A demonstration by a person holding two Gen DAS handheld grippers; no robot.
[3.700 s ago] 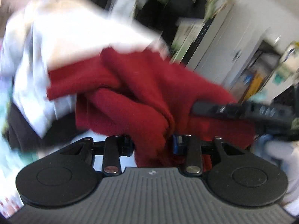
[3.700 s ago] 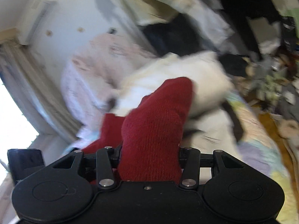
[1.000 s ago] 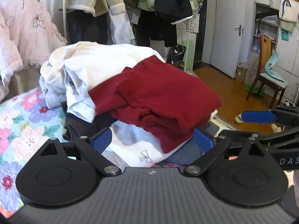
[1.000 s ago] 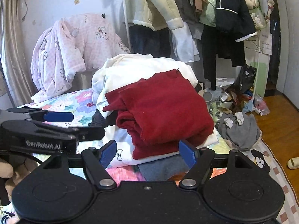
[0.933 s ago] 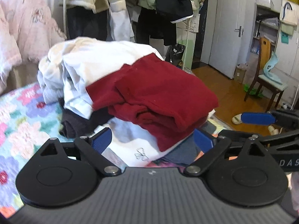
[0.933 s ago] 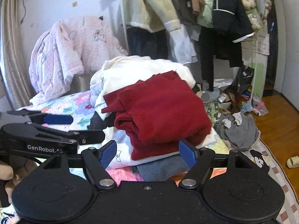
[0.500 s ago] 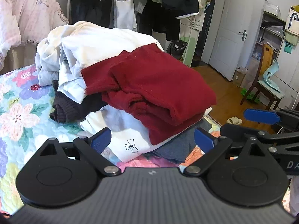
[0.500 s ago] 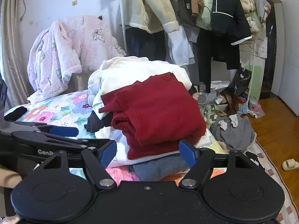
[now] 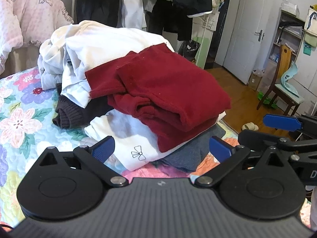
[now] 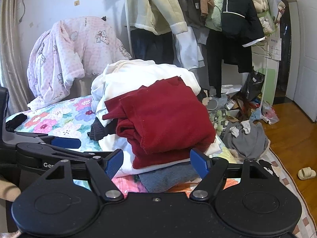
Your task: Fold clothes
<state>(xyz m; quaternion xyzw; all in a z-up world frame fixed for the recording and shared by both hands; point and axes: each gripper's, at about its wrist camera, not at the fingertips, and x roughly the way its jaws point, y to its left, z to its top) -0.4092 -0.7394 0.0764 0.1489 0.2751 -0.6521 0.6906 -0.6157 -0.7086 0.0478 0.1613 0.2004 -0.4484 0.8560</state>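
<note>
While it lies folded into a thick, soft rectangle, one dark red sweater (image 9: 164, 91) is seen on top of a pile of clothes on the bed (image 9: 17, 107), its loose hem edge turned up at the back. Beneath it, one white garment (image 9: 130, 144) printed with a small bow outline is stacked on one flat grey piece (image 9: 190, 156); behind, one crumpled cream and white heap (image 9: 95, 45) and one ribbed dark brown knit (image 9: 65, 117) are counted. A quilted floral cover is spread over the bed. One pink checked blanket (image 10: 75, 55) is draped behind, and coats are hung on a rack (image 10: 198, 10).

Two grippers are counted. The left gripper (image 9: 160, 148) is spread wide and its jaws are opening further; nothing is pinched between its blue ribbed pads, and the pile is not touched. The right gripper (image 10: 156, 163) is likewise released, its blue pads apart, with no cloth held.
</note>
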